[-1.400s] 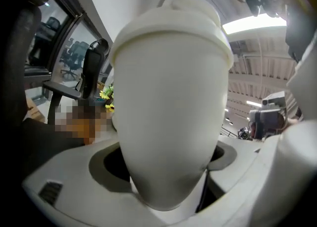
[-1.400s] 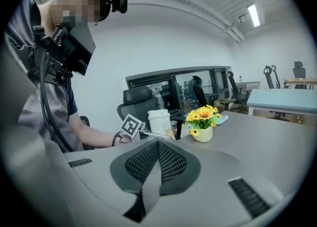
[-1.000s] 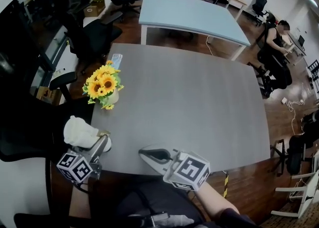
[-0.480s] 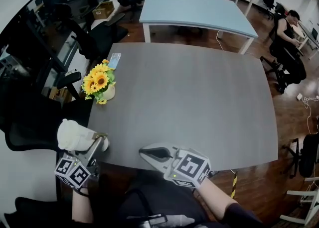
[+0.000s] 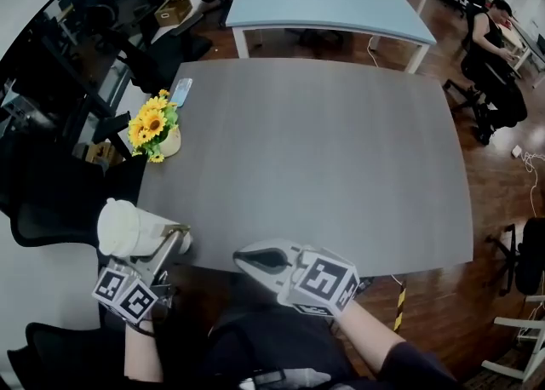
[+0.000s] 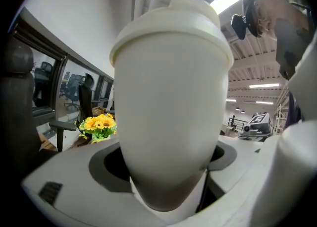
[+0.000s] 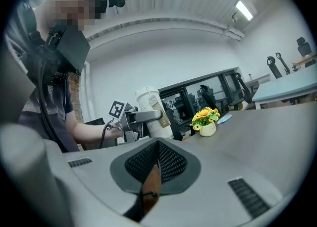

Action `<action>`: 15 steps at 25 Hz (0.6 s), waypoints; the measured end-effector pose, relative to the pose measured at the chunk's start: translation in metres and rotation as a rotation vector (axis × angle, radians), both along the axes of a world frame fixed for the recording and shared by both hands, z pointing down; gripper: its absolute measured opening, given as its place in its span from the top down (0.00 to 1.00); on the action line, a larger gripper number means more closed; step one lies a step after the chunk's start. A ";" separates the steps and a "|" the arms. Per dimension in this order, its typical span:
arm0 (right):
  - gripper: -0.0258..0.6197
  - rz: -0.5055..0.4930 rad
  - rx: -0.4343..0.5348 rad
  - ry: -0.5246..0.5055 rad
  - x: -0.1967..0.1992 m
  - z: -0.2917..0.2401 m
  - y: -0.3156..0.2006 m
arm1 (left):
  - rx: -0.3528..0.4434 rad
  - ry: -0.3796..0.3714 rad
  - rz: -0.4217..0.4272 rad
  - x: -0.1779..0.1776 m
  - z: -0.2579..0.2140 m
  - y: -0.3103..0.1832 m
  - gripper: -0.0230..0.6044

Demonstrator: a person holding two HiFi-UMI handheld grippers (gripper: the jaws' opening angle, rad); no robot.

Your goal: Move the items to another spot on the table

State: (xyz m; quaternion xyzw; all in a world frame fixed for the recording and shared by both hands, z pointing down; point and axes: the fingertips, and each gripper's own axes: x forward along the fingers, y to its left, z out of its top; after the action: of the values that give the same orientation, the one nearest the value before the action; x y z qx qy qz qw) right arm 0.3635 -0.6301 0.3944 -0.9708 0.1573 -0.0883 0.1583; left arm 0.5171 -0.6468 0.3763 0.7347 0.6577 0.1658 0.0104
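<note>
White lidded plastic cup (image 5: 128,228): upright in left gripper (image 5: 173,242), jaws spread wide round it, beyond grey table (image 5: 324,150) corner, apparently for relocation. Right gripper (image 5: 258,258): closed, empty.

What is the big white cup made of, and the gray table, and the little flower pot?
White cup: probably plastic or coated paper; it looks smooth and matte, with a fitted lid in the same white.
Table: likely laminate; the top is flat, dull gray and shows no wood grain.
Flower pot: maybe ceramic; it looks cream and slightly glossy, but it is too small to be sure.
</note>
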 end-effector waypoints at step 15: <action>0.98 0.106 -0.059 -0.084 0.015 -0.006 -0.055 | -0.090 -0.085 0.083 0.034 -0.005 -0.043 0.29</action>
State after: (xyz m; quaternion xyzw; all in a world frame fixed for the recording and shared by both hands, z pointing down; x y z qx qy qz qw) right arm 0.3788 -0.6850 0.3881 -0.9774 0.0963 -0.1252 0.1404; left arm 0.5511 -0.6902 0.3714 0.6978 0.6935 0.1674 0.0643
